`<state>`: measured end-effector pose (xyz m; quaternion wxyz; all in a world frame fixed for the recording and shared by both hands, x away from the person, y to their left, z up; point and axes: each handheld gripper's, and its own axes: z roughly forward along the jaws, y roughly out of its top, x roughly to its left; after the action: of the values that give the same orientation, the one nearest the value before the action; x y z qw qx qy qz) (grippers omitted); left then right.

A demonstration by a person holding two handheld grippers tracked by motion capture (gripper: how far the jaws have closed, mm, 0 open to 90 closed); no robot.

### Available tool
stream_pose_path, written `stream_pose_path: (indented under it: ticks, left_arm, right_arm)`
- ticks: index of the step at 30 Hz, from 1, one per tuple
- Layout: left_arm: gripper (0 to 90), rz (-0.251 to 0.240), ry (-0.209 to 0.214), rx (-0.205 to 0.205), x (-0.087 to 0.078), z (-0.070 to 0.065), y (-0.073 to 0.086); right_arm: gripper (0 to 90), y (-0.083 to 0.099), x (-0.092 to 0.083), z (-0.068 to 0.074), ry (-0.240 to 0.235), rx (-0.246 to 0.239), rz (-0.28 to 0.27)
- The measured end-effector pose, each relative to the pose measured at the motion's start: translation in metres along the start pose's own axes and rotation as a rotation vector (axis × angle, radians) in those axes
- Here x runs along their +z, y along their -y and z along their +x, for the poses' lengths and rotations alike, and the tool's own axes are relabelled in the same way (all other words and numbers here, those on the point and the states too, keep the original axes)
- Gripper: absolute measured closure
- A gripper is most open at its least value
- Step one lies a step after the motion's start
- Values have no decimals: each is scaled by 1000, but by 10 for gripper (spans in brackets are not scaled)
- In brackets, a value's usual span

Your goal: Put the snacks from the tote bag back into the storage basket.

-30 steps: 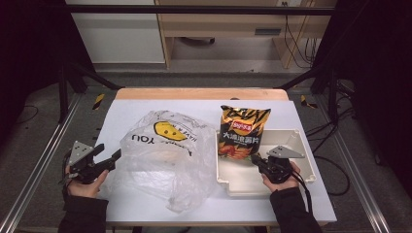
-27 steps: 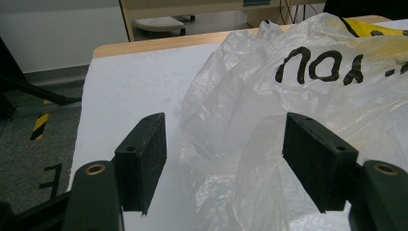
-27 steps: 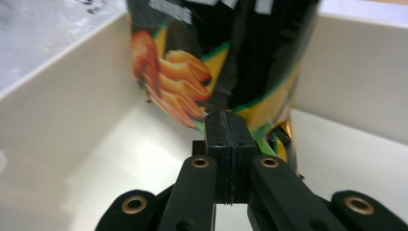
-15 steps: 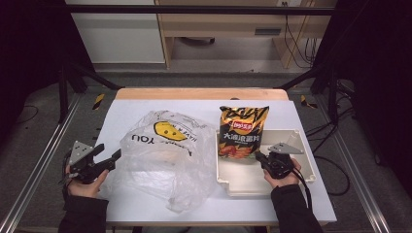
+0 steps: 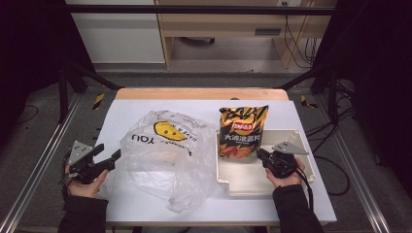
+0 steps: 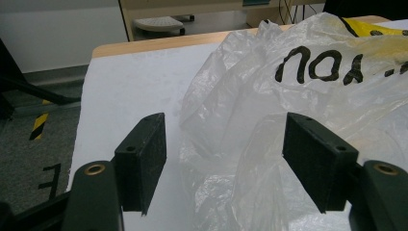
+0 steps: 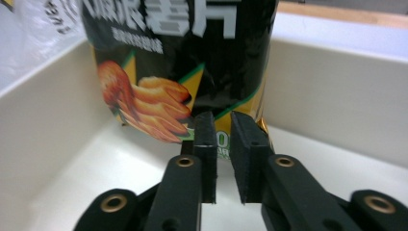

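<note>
1. Left gripper (image 5: 109, 160): held at the table's left edge, at mid-depth, pointing right toward the plastic bag. Its jaws stand wide apart; in the left gripper view a fold of the bag lies between them, with no pad pressing on it.
2. Plastic bag (image 5: 163, 158): thin, translucent and crumpled, spread over the left-centre of the white table (image 5: 126, 109). It carries a yellow smiley face and black lettering, seen upside down from the near side.
3. Chip bag (image 5: 242, 131): glossy, black and orange-yellow, with a red brand badge, white characters and a picture of orange chips. It lies with its lower end in the far left part of the tray and its top past the far rim, resting on the table, just right of the plastic bag.
4. Tray (image 5: 252, 187): cream, shallow and rectangular, at the table's right near side.
5. Right gripper (image 5: 259, 154): inside the tray, pointing at the chip bag's lower right corner. Its jaws have just been opening; a narrow gap shows between the pads (image 7: 206, 144), and they clamp nothing.
</note>
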<state>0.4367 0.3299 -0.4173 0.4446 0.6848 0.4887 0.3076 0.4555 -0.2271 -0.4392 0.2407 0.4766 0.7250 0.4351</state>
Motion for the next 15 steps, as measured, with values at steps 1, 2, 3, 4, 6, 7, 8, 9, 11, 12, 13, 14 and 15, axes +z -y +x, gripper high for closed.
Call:
stream_pose_path:
  ticks: [1, 2, 3, 4, 6, 7, 8, 9, 11, 12, 13, 14, 15]
  left_arm:
    - [317, -2, 0, -1, 0, 0, 0]
    - [316, -3, 2, -2, 0, 0, 0]
    - [316, -3, 3, -6, -1, 0, 0]
    - [315, -5, 3, -3, -1, 1, 0]
    - [311, -7, 3, -5, -1, 1, 0]
    - [307, -7, 3, -6, -1, 2, 0]
    - [304, -6, 4, -9, -1, 2, 0]
    - [299, -6, 7, -11, -1, 3, 0]
    - [292, -8, 6, -16, -1, 4, 0]
    - [290, -9, 7, -19, -1, 5, 0]
    - [287, -11, 9, -28, -1, 5, 0]
    - [285, -7, 9, -22, -1, 6, 0]
    - [282, -5, 8, -24, -1, 7, 1]
  right_arm:
    - [778, -1, -3, 1, 4, -8, -14]
    - [756, -1, -7, 1, 6, -11, -28]
    - [729, -2, -12, 2, 4, -16, -48]
    - [700, -3, -15, 2, 7, -19, -59]
    - [636, -4, -22, 2, 25, -37, -78]
    - [600, -5, -25, 1, 32, -45, -86]
    - [558, -5, -28, -1, 42, -42, -89]
    - [534, -6, -31, -3, 53, -42, -92]
    - [452, -7, -36, -8, 84, -32, -110]
    - [421, -7, -38, -10, 96, -26, -116]
    - [381, -7, -39, -13, 116, -27, -122]
    - [346, -8, -41, -15, 133, -24, -125]
    - [323, -8, -43, -18, 146, -23, -127]
